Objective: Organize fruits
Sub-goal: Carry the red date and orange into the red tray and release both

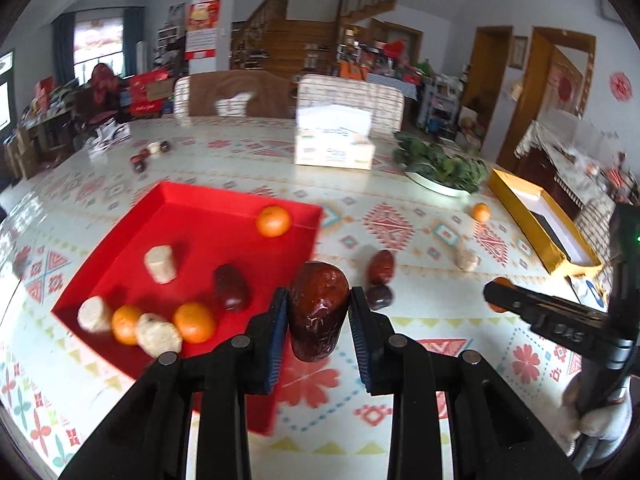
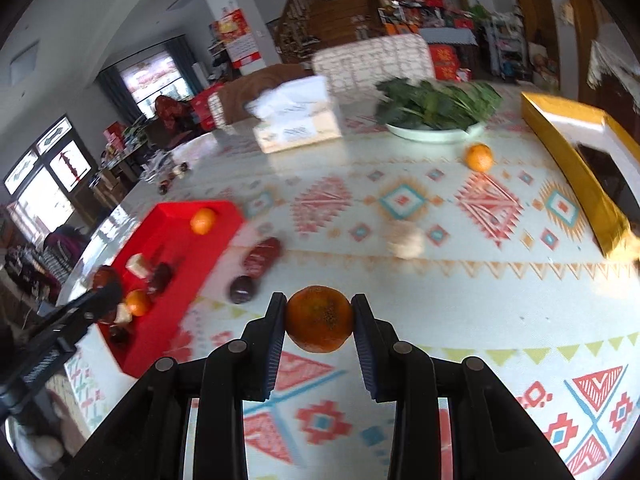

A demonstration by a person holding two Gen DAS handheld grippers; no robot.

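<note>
Red date [image 1: 318, 310] clamped in left gripper [image 1: 319, 322] jaws; right gripper [image 2: 319, 326] jaws pinch tangerine [image 2: 319, 319].

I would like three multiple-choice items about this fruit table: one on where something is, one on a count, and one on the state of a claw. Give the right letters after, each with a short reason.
1. Where is the plate of green leaves?
A. inside the red tray
B. on the table beyond the tray, near the gold box
C. on a chair

2. How many oranges lie in the red tray in the left wrist view?
A. one
B. three
C. five

3. What is the state of the left claw?
A. open and empty
B. shut on an orange
C. shut on a red date

Answers:
1 B: the plate of green leaves stands on the table next to the gold box.
2 B: three oranges are in the red tray, one at the far side, two near.
3 C: the left claw grips the red date; the right claw has the orange.
</note>
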